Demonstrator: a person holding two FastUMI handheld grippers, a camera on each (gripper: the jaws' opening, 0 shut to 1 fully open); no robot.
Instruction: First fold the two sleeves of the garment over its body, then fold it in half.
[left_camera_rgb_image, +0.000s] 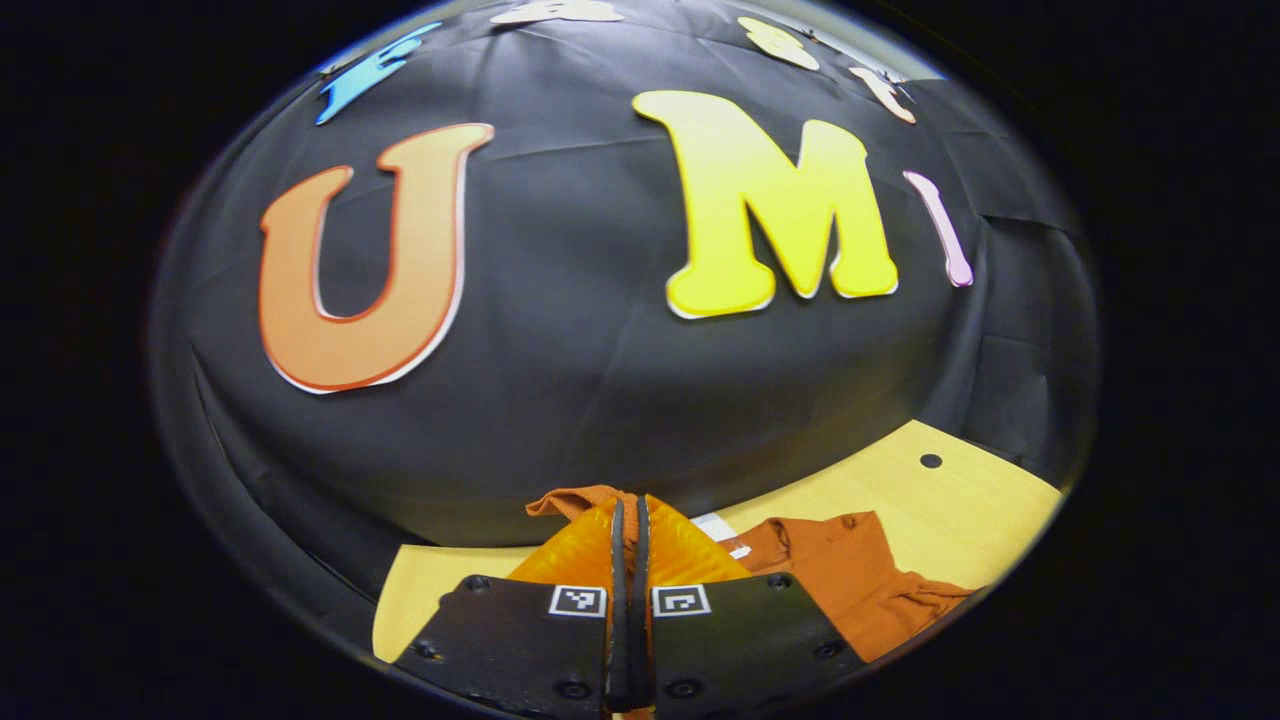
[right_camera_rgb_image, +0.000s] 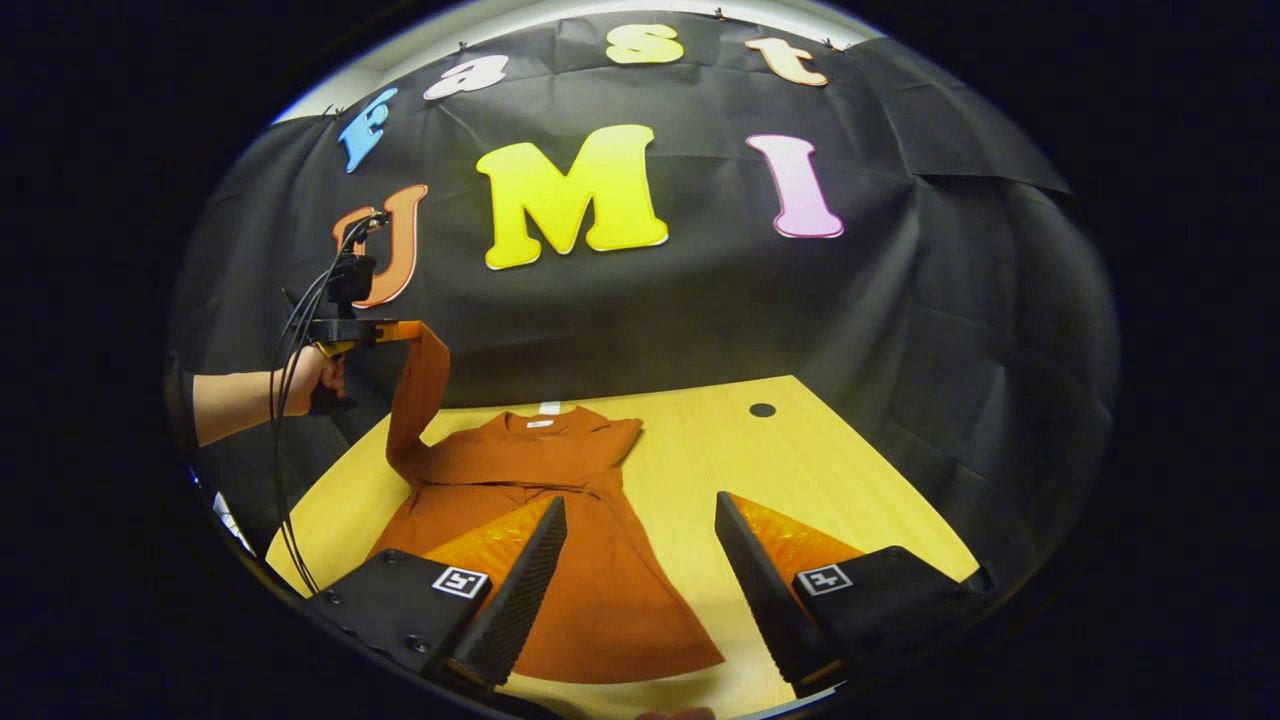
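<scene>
- We take the wooden table as our landmark: pale, smooth board with one small dark hole near its far edge, black cloth wall behind it.
- The rust-orange garment lies flat on the table's left half, collar toward the far edge and flared hem toward us. It looks like soft, matte knit that drapes with little stiffness.
- One sleeve rises off the table as a long limp band, from the garment's shoulder up to the left gripper, which a hand holds well above the table's left edge.
- In the left gripper view that gripper has its ribbed black pads pressed together, a strip of orange cloth pinched between them.
- The right gripper hovers over the table's near edge, jaws spread wide, holding nothing; its fingers are orange wedges with ribbed black faces.
- We judge the first sleeve fold is in hand: next, the lifted sleeve wants carrying across and laying flat on the body before release.
</scene>
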